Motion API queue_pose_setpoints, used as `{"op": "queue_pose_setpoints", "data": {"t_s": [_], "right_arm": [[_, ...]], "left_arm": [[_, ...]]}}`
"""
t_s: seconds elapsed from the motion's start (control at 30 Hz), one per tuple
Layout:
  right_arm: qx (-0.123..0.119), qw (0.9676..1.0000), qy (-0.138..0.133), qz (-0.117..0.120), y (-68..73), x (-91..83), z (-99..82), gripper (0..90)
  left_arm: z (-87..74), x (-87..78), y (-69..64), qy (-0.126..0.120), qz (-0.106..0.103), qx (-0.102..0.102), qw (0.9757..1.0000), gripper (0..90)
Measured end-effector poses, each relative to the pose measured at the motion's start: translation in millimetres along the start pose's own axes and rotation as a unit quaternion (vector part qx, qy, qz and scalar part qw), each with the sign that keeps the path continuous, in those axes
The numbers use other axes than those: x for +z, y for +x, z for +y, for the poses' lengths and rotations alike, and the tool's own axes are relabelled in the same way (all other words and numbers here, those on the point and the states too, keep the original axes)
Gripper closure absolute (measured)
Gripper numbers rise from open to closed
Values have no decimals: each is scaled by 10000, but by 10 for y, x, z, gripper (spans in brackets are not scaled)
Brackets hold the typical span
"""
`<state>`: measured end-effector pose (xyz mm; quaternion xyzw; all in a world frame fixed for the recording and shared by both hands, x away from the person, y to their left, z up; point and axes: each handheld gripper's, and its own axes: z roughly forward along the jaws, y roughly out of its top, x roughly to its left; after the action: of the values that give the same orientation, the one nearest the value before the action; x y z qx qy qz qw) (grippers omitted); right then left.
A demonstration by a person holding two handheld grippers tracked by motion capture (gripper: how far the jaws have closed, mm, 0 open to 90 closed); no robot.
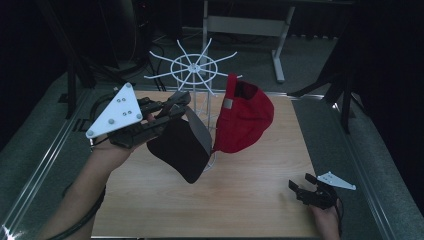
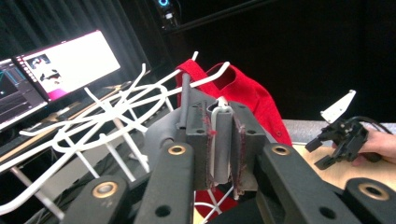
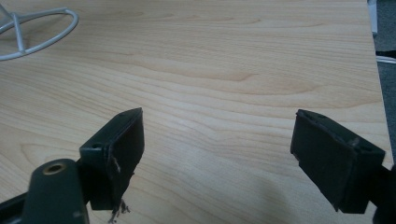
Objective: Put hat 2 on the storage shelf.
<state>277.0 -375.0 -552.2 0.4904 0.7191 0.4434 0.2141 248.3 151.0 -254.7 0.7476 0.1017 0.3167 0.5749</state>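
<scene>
Up at the white wire rack [image 1: 197,67], the red cap [image 1: 246,120] already hangs from a hook, so one is done. Now the left gripper [image 1: 176,102] brings the black cap [image 1: 180,145] to the near hooks, jaws pinching its grey back strap [image 2: 222,140], and it isn't hooked yet. It dangles, dark crown sagging, brim low. Down on the table [image 1: 240,195], the right gripper [image 1: 303,191] rests, jaws spread and empty.
</scene>
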Motion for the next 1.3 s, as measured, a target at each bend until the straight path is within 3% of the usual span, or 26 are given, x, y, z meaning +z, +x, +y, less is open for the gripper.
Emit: {"op": "queue_pose_setpoints", "data": {"t_s": [0.17, 0.43, 0.63, 0.9, 1.3], "right_arm": [[0, 10000, 1, 0, -2, 1, 0, 173], [-2, 10000, -8, 0, -1, 0, 0, 173], [-5, 10000, -3, -2, 0, 2, 2, 173], [6, 10000, -14, 5, 0, -1, 4, 173], [14, 10000, -30, 20, 1, -8, 6, 173]], "left_arm": [[-51, 8, -49, 78, -61, 13, 9999, 757], [-119, -78, -44, 13, -139, -151, 9998, 719], [-151, -140, -87, 56, -48, -154, 9999, 625], [-211, -280, -119, 46, -29, -241, 9997, 606], [-513, -513, -149, 69, -212, -669, 9975, 588]]}}
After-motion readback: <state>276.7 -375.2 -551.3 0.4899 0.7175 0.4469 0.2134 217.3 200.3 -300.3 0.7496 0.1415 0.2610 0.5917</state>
